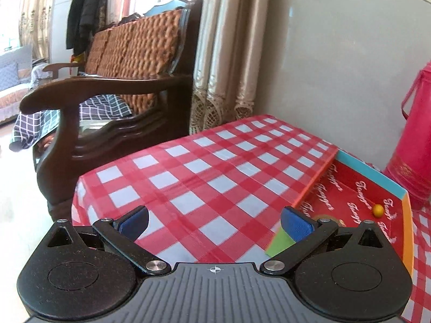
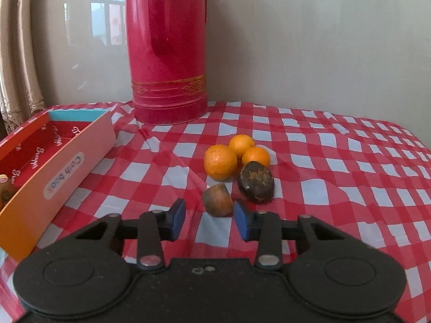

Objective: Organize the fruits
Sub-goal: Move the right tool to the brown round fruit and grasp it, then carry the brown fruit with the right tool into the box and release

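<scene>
Checkered tablecloth [image 2: 336, 161], red canister [image 2: 167, 53] behind oranges [image 2: 237, 153], box [image 2: 54, 161] left, both grippers' fingers [image 2: 243, 222] spread, empty.

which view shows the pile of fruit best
The right wrist view: the fruit pile lies in full sight on the checked cloth, just ahead of the open right claw. The left wrist view misses the pile, showing only one small fruit in the box.

We see the right gripper [image 2: 209, 216] with fingers spread, just short of a brown fruit [image 2: 217, 200]. Three oranges [image 2: 220, 165] and a dark fruit [image 2: 255, 185] cluster behind it on the counter [image 2: 336, 161].
</scene>
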The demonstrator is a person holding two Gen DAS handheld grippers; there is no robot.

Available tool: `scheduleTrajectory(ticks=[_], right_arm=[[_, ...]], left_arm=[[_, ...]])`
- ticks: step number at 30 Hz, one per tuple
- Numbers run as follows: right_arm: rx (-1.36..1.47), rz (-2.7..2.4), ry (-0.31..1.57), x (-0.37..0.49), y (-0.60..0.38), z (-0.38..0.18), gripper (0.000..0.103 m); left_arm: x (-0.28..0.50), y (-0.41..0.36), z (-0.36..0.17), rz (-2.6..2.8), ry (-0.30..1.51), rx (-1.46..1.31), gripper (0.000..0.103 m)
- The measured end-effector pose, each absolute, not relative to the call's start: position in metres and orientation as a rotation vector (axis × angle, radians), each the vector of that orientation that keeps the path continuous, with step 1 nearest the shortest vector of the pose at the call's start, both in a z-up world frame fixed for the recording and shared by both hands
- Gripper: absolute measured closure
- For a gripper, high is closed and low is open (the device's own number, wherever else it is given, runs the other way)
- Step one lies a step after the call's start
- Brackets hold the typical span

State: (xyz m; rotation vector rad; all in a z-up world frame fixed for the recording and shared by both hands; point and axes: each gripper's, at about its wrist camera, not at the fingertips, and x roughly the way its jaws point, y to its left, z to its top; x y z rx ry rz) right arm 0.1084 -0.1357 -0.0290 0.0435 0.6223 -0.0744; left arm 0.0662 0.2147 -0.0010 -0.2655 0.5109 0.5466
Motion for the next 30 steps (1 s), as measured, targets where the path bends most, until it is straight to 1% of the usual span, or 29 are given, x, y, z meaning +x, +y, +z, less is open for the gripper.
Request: scheduleTrajectory(ticks=[2, 5, 9, 10, 11, 17, 30], right_arm=[[0.053, -0.073, 0.632, 0.114, -0.136, -0.031, 0.070], [0.050, -0.073, 0.620, 0.118, -0.137, -0.031, 0.073], [0.057, -0.093, 0.643, 0.124, -0.141, -0.035, 0.074], [0.072, -0.087, 0.647, 0.126, -0.142, -0.037, 0.076], [0.087, -0.076, 0.646, 0.126, -0.143, -0.037, 0.081], [0.094, -0.055, 0.634, 0.127, -0.139, -0.036, 0.081], [0.056, 0.182, 0.429, 0.100, -0.092, -0.004, 0.081]], left_arm=[[0.065, 0.221, -0.002, 0.560, 0.514, -0.279, 0.000], [0.064, 0.227, -0.003, 0.570, 0.521, -0.288, 0.000], [0.062, 0.232, -0.004, 0.587, 0.521, -0.284, 0.000], [0.062, 0.233, -0.004, 0.588, 0.521, -0.285, 0.000], [0.062, 0.234, -0.004, 0.590, 0.522, -0.286, 0.000], [0.060, 0.238, -0.005, 0.597, 0.526, -0.283, 0.000], [0.059, 0.243, -0.006, 0.619, 0.533, -0.308, 0.000]])
